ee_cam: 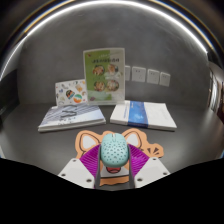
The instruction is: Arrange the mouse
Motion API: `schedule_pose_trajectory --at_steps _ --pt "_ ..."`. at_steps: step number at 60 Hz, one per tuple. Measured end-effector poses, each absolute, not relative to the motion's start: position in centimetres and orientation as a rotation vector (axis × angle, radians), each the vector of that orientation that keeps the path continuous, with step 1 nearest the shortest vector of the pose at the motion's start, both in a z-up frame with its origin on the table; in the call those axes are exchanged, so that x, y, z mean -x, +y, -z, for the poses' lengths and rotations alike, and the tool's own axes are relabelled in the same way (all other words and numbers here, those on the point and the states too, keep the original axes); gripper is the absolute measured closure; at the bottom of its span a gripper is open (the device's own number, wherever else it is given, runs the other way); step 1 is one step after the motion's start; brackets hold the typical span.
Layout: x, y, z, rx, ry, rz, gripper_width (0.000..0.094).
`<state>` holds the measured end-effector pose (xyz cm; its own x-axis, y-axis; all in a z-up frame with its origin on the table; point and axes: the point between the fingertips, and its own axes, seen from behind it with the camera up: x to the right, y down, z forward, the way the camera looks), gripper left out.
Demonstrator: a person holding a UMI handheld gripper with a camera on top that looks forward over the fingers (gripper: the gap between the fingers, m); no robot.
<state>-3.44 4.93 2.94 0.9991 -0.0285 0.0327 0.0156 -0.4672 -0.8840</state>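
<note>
A pale teal mouse [113,151] with a perforated shell sits between my gripper's [113,160] fingers. The magenta pads [92,157] press against both of its sides, so the gripper is shut on it. Under the mouse lies an orange-and-white cartoon-animal mouse pad [88,136] on the grey table, its ears pointing away from me. The fingers hide part of the pad. I cannot tell whether the mouse rests on the pad or hangs just above it.
Beyond the pad lie a flat book [68,119] on the left and a stack of books [146,114] on the right. An upright green-and-white booklet [104,76] and a picture card [70,92] lean on the wall, beside wall sockets [146,74].
</note>
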Motion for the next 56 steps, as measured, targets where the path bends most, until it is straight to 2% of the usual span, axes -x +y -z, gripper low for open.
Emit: schedule_pose_trajectory --at_steps 8,17,18,22,27,28,33,37,56 --pt "3.5 5.1 -0.2 2.127 0.028 0.015 0.0544" --pt "3.6 4.6 0.8 2.166 0.06 -0.016 0.0539" --pt "3.6 4.5 0.9 2.172 0.056 -0.016 0.0502" --pt "3.5 4.6 0.9 2.17 0.04 -0.011 0.0469" --pt "3.8 4.7 0.9 2.179 0.053 -0.028 0.0379" --pt "3.9 4.7 0.9 2.18 0.058 -0.036 0.0289" --pt "4.5 3.5 0.3 2.194 0.11 -0.066 0.0078" --pt "5.1 1.8 -0.9 2.178 0.144 -0.052 0.0125" --pt "14.2 -11.0 -7.3 2.102 0.263 0.058 0.0122"
